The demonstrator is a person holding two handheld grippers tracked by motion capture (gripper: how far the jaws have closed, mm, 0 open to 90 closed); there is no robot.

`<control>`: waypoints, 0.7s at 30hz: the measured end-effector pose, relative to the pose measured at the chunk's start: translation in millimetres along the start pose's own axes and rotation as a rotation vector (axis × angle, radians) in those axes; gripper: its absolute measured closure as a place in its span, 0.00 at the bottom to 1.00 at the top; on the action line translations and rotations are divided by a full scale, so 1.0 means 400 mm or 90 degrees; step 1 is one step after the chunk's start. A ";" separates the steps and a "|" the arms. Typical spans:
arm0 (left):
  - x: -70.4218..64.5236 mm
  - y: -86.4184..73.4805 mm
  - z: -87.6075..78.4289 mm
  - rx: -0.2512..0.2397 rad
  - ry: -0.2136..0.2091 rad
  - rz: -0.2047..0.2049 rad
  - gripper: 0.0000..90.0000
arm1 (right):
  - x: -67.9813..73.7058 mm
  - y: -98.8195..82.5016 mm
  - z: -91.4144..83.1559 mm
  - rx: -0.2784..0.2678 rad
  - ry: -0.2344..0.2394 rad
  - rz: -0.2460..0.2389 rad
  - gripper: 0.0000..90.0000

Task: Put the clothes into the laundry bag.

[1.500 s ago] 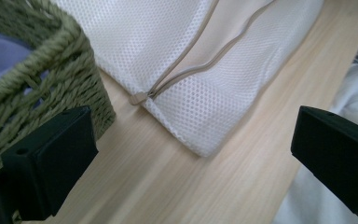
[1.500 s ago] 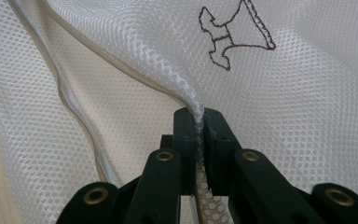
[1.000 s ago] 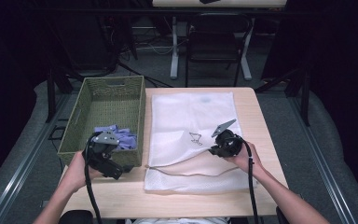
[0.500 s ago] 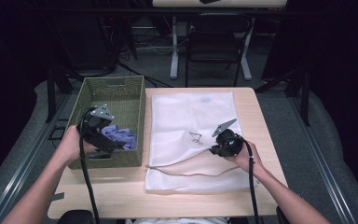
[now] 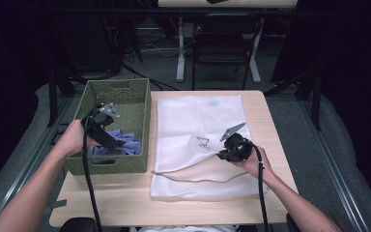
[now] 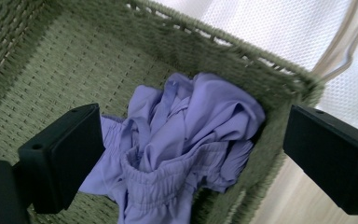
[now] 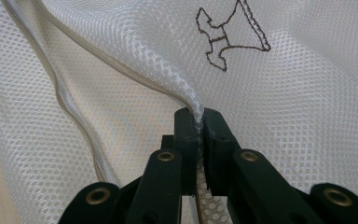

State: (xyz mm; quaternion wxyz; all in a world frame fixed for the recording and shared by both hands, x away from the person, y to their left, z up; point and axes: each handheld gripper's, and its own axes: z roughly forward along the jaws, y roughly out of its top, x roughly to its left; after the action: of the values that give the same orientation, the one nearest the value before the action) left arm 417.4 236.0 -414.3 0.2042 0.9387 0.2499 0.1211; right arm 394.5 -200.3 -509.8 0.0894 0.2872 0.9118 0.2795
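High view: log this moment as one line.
left gripper: open over purple garment in basket | right gripper: shut on mesh bag

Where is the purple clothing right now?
The purple clothing lies crumpled in the green woven basket, on the table's left in the high view, in its near corner beside the white mesh bag, below the left gripper.

A light wooden table (image 5: 125,203) carries two things side by side. On its left part stands a green woven basket (image 5: 140,104), its right wall just beside a white mesh laundry bag (image 5: 198,116) that lies flat over the middle and right part, zipper edge toward the near side.
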 end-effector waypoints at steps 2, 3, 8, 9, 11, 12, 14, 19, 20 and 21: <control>0.008 0.001 0.009 0.011 0.001 0.007 0.03 | -0.001 0.000 0.000 0.000 0.000 0.000 0.95; 0.012 0.002 0.013 0.016 -0.003 0.010 0.02 | -0.001 0.000 0.000 -0.001 0.001 0.001 0.95; 0.030 0.002 0.031 0.033 -0.010 0.019 0.00 | -0.001 0.000 0.000 0.000 0.001 -0.001 0.95; 0.035 -0.001 0.034 0.029 -0.019 0.020 0.00 | -0.002 0.000 0.000 0.000 0.002 0.000 0.95; 0.045 -0.008 0.042 0.026 -0.037 0.019 0.00 | -0.002 -0.001 0.000 -0.001 0.003 0.002 0.95; 0.050 -0.012 0.048 0.029 -0.040 0.020 0.00 | -0.002 -0.001 0.000 -0.001 0.003 0.002 0.95; 0.058 -0.016 0.058 0.039 -0.038 0.015 0.00 | -0.002 -0.001 0.000 0.000 0.003 0.001 0.95; 0.074 -0.019 0.074 0.059 -0.030 0.025 0.00 | -0.001 0.001 0.000 0.001 0.002 0.001 0.95; 0.077 -0.019 0.078 0.062 -0.028 0.030 0.00 | -0.001 0.000 0.001 0.001 0.003 0.002 0.95; 0.079 -0.020 0.083 0.066 -0.034 0.027 0.00 | -0.001 0.000 0.001 0.001 0.003 0.002 0.95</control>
State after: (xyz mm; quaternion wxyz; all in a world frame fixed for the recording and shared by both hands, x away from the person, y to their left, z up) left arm 451.7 247.8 -443.4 0.1591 0.9560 0.2304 0.0875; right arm 394.9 -200.2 -509.9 0.0869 0.2881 0.9118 0.2794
